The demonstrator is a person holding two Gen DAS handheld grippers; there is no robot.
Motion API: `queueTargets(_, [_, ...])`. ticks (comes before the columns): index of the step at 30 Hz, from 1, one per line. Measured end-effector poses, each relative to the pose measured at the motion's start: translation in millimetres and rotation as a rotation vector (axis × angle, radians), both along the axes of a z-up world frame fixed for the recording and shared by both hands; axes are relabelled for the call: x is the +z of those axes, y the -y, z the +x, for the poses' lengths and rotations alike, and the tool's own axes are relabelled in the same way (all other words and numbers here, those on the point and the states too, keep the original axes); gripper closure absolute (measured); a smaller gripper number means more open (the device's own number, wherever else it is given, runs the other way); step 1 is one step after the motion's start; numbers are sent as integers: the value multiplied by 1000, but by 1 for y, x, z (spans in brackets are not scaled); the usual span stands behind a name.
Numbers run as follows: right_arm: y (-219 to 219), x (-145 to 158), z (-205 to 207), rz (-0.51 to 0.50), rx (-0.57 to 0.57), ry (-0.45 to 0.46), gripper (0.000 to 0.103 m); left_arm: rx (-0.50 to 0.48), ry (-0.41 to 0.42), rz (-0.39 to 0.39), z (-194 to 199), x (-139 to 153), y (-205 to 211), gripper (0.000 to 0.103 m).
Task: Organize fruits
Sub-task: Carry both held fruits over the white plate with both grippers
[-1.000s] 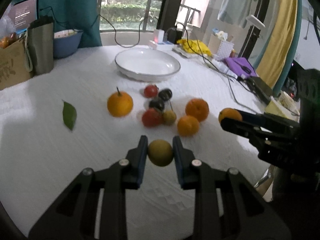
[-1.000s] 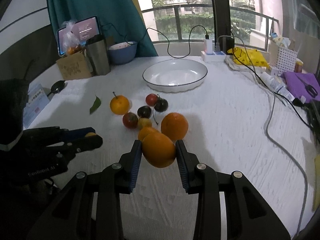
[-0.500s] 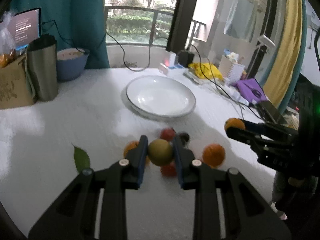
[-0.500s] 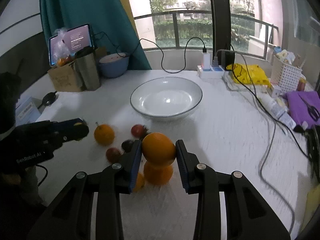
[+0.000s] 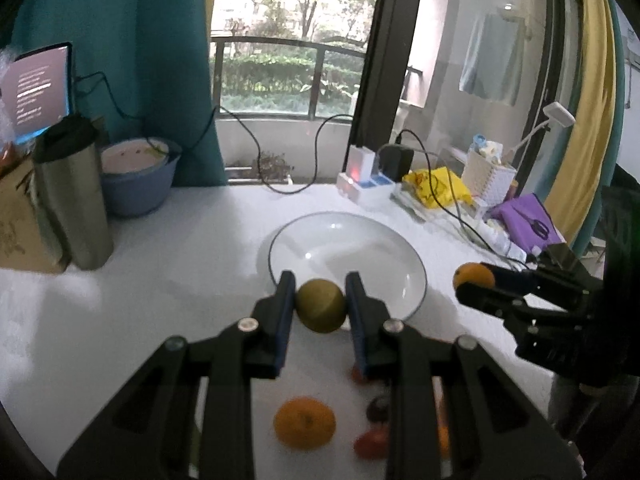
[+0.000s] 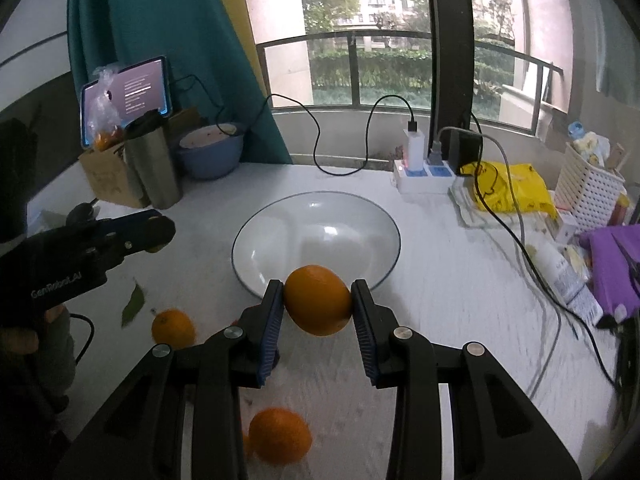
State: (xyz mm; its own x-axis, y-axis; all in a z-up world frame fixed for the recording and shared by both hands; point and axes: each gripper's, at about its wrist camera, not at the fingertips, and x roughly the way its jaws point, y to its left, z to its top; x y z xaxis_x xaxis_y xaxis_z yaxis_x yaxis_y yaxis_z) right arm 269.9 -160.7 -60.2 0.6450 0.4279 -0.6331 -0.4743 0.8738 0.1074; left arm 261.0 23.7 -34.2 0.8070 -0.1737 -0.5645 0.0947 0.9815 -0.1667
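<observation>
My left gripper (image 5: 321, 306) is shut on a yellow-green fruit (image 5: 321, 305), held above the near rim of the empty white plate (image 5: 372, 248). My right gripper (image 6: 318, 300) is shut on an orange (image 6: 318, 300), held above the near rim of the same plate (image 6: 280, 236). In the left wrist view the right gripper (image 5: 476, 284) with its orange (image 5: 472, 275) is at the right. In the right wrist view the left gripper (image 6: 154, 234) is at the left. Loose oranges (image 5: 304, 422) (image 6: 173, 327) (image 6: 280, 434) and small dark and red fruits (image 5: 372, 442) lie on the table below the fingers.
A steel tumbler (image 5: 74, 196), a blue bowl (image 5: 138, 176) and a cardboard box (image 6: 108, 172) stand at the back left. A power strip (image 6: 424, 176) with cables, a yellow bag (image 6: 508, 190), a white basket (image 6: 588, 196) and a purple cloth (image 6: 612, 264) lie at the right. A green leaf (image 6: 134, 304) lies left.
Both grippers have lifted and moved forward with their fruit, from over the fruit pile to the plate's near rim. The loose fruits now lie below and behind the fingertips.
</observation>
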Motion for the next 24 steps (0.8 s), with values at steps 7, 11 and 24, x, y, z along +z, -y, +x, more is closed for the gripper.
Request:
queueTargets(7, [-9,-1,35,-7,12,14,66,-8,0,13,36,-3,4,76])
queueTargets(11, [-15,-1,55,-7,17,25,66,-5,-10,21,52,-4,6,76])
queueTargets(24, [-26,-24,110,-12,16,-20,66,-23,-73,38,104,-19,15,76])
